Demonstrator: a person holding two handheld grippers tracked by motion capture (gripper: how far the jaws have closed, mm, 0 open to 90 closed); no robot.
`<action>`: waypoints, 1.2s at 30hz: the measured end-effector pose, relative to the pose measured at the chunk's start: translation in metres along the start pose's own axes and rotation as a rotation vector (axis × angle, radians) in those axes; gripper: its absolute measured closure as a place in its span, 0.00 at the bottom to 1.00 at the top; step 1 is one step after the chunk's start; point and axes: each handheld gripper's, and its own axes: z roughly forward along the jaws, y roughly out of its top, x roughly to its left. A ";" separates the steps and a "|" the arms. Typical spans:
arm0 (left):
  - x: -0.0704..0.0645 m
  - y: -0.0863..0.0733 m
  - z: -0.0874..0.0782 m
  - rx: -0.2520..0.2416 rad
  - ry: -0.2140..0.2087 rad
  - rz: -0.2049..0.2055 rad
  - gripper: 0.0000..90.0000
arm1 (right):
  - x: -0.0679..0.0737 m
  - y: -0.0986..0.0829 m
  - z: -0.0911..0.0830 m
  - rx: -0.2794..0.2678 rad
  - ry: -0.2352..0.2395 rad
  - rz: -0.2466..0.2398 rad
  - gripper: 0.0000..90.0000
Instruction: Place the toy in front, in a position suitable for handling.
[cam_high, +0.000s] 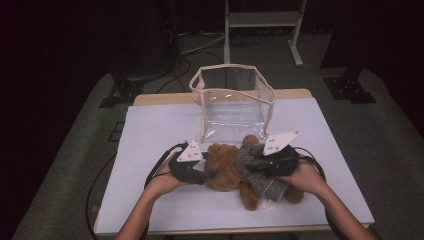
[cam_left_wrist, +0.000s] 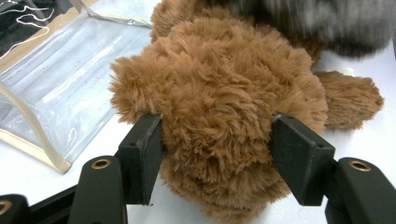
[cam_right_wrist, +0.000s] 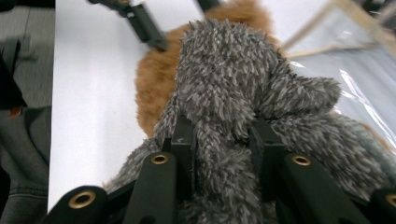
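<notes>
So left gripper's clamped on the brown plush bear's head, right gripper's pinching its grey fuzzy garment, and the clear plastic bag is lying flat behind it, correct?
Not quite: the clear plastic bag stands upright and open behind the bear, as the high view shows. The rest holds: left gripper is on the brown plush bear's head, right gripper pinches the grey fuzzy garment.

White table (cam_high: 150, 130), metal frame (cam_high: 260, 20) behind

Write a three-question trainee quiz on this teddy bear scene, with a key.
1. True or false: the left claw grips the teddy bear's brown head.
2. What does the right claw pinch?
A. the bear's grey garment
B. the bag's trim
C. a cable
3. What stands on the table behind the bear?

Key: 1 true. 2 A. 3 A clear plastic bag with beige trim, open at the top.
</notes>
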 end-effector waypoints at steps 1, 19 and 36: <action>-0.001 0.001 0.000 0.005 -0.003 0.009 0.40 | -0.003 -0.004 -0.008 -0.009 -0.018 0.012 0.75; -0.015 0.030 -0.002 -0.014 -0.031 0.107 0.34 | -0.021 -0.055 -0.068 -0.073 -0.116 0.150 0.75; -0.019 0.006 0.036 0.012 0.052 0.159 0.04 | -0.034 -0.063 -0.047 -0.090 -0.058 0.221 0.75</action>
